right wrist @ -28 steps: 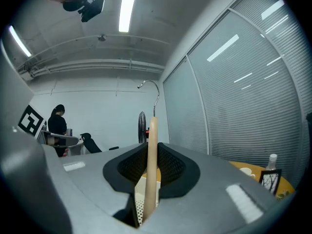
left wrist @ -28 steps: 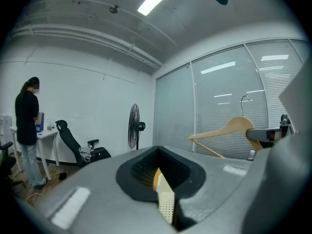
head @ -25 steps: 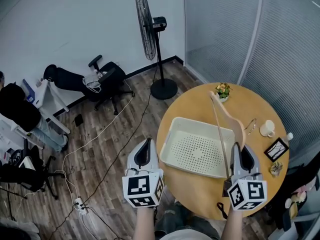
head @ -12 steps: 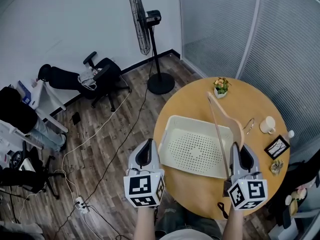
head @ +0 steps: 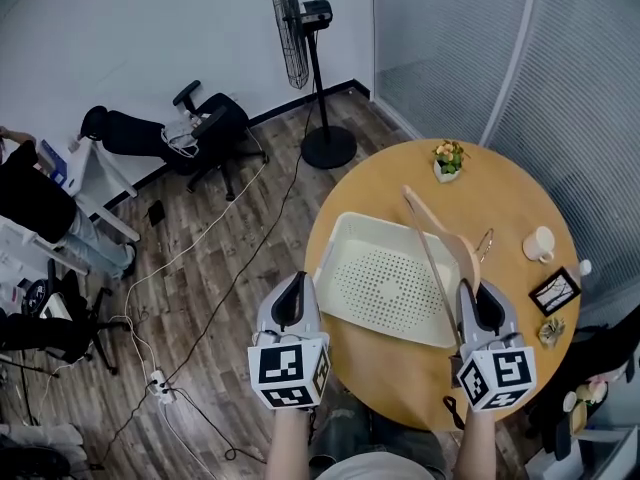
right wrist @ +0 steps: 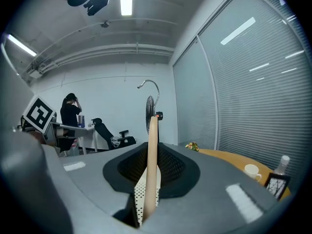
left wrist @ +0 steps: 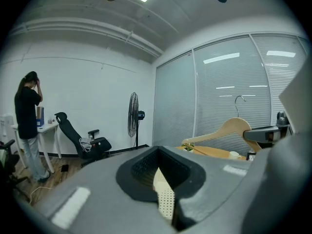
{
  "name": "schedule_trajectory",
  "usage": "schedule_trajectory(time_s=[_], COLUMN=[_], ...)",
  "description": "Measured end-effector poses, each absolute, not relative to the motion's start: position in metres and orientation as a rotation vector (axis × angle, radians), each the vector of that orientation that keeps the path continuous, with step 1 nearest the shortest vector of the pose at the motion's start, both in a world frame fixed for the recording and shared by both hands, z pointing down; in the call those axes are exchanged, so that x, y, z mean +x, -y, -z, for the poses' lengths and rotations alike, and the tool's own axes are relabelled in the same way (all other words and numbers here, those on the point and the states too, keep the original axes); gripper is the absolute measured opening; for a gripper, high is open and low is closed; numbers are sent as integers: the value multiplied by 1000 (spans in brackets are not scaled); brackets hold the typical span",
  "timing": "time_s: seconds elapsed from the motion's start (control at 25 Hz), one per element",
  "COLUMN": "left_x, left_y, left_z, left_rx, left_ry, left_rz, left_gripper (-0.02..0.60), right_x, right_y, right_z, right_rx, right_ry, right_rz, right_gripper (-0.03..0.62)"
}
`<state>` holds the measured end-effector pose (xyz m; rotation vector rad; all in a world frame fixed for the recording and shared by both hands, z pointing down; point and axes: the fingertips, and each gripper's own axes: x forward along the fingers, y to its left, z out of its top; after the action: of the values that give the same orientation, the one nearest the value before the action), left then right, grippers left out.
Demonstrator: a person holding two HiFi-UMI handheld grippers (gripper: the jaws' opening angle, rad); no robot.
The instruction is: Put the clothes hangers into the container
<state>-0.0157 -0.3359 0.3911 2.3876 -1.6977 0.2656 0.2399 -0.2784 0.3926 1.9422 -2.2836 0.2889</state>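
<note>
Right gripper (head: 478, 306) clamps the hanger (head: 449, 236), which tilts up ahead of it over the container (head: 378, 290). Left gripper (head: 289, 306), jaws together and empty, hovers left of the container, off the table (head: 505, 193).

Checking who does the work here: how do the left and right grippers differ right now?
The right gripper is shut on the wooden hanger, held upright; the left gripper is shut on nothing. The right gripper is over the round table, beside the perforated container; the left gripper is off the table's edge, over floor. Both point forward.
</note>
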Motion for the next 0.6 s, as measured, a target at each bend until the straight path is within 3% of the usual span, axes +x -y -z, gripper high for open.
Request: schedule_trajectory(time_s=[0.6], left_x=[-23], left_y=[330], left_z=[-406], left_rx=[2343], left_ry=[1723], left_rz=[-296], left_gripper=[2], right_x=[215], right_y=[292], right_z=[-437], right_rx=[1554], right_ry=[2342], right_rz=[-252], right_gripper=[83])
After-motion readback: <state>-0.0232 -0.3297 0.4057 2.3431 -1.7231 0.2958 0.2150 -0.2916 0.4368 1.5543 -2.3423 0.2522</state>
